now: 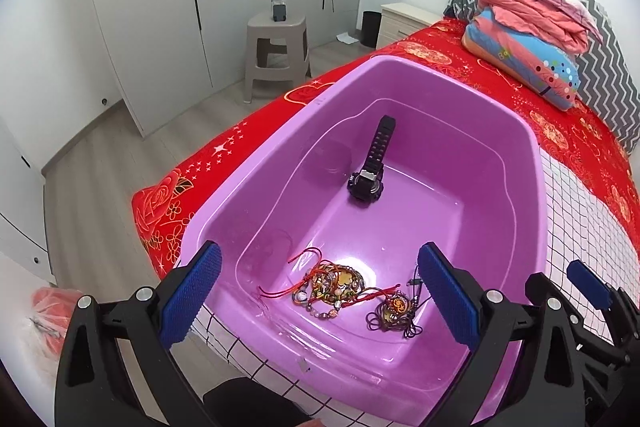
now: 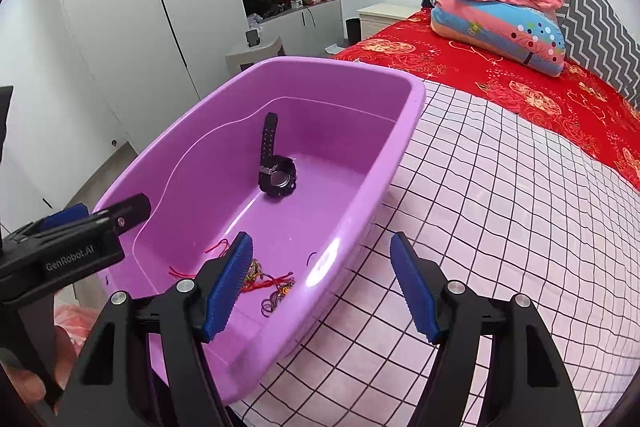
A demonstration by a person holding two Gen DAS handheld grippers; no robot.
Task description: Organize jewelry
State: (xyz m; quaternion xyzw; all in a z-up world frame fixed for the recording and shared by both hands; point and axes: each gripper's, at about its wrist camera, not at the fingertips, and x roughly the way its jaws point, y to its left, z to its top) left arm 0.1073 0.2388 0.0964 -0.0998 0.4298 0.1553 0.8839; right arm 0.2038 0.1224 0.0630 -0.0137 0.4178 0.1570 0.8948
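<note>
The left hand-held gripper (image 1: 320, 303) hovers released over the near end of the purple plastic tub (image 1: 532, 187), its blue pads spread wide to either side of a tangle of beaded bracelets (image 1: 334, 287) with red cords on the tub floor. Just beside them lies a dark corded pendant (image 1: 394, 313). Farther in, well apart from that cluster, a black digital watch (image 1: 370, 173) rests with its strap leaning up the far wall. The floor between the two groups is bare.

The right hand-held gripper (image 2: 322, 285) is also released and holds nothing; one finger sits over the tub's interior, the other outside its near right rim, above the pink checked blanket (image 2: 500, 227). The left tool's body reads "GenRobot.AI".

The tub stands near the bed's left edge, on the blanket and the red floral bedspread (image 2: 520, 79). Folded quilts (image 2: 500, 7) are stacked by the headboard. A grey plastic stool (image 1: 276, 55) stands on the floor before white wardrobes (image 1: 140, 7).
</note>
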